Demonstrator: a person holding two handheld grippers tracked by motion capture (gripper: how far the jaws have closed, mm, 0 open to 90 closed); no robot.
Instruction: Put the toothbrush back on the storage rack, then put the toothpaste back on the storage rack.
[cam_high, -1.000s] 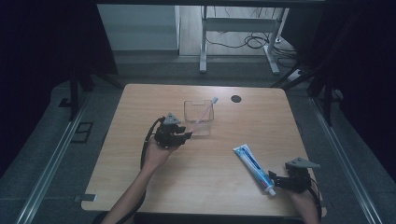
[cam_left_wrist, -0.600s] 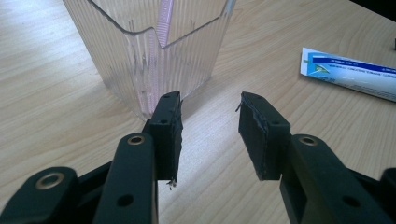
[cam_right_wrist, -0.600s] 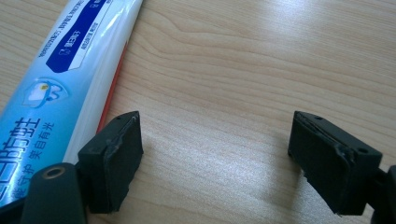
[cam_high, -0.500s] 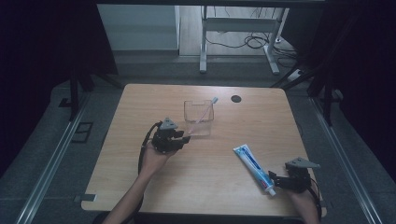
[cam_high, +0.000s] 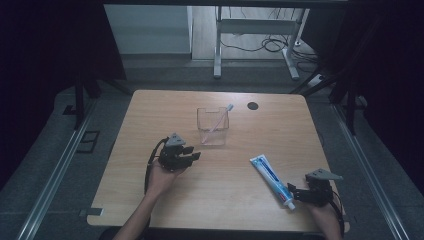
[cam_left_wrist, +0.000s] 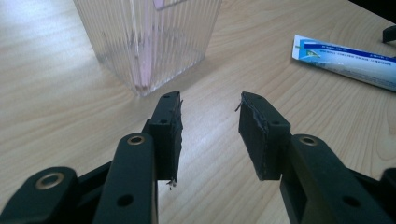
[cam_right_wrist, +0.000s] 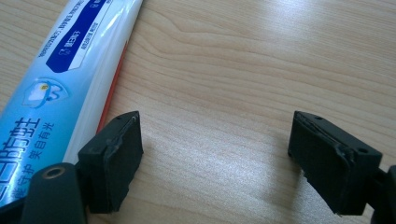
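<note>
High view: cup (cam_high: 213, 129) stands mid-table with a toothbrush (cam_high: 220, 118) leaning in it, head up over the back rim. Upright and open-topped, so it's an easy drop target. Tube (cam_high: 272, 175) lies flat toward the right front of the table (cam_high: 125, 200), cap end nearest the right gripper (cam_high: 296, 194), which sits on the table just beside that end. That looks staged for a pick, not yet a grip. Left gripper (cam_high: 192, 157) is near the cup's front-left, not touching, jaws pointing past it toward the tube side.

Left gripper view: jaws partly spread, nothing between them, only bare wood. Cup (cam_left_wrist: 149, 42) is just ahead and left of the tips; tube (cam_left_wrist: 345, 58) farther off at upper right. Likely parked out of the way.

Right gripper view: jaws spread wide, empty. Tube (cam_right_wrist: 65, 79) runs along the outside of the left jaw, not between the pads, so the gripper needs a sideways shift before closing.
</note>
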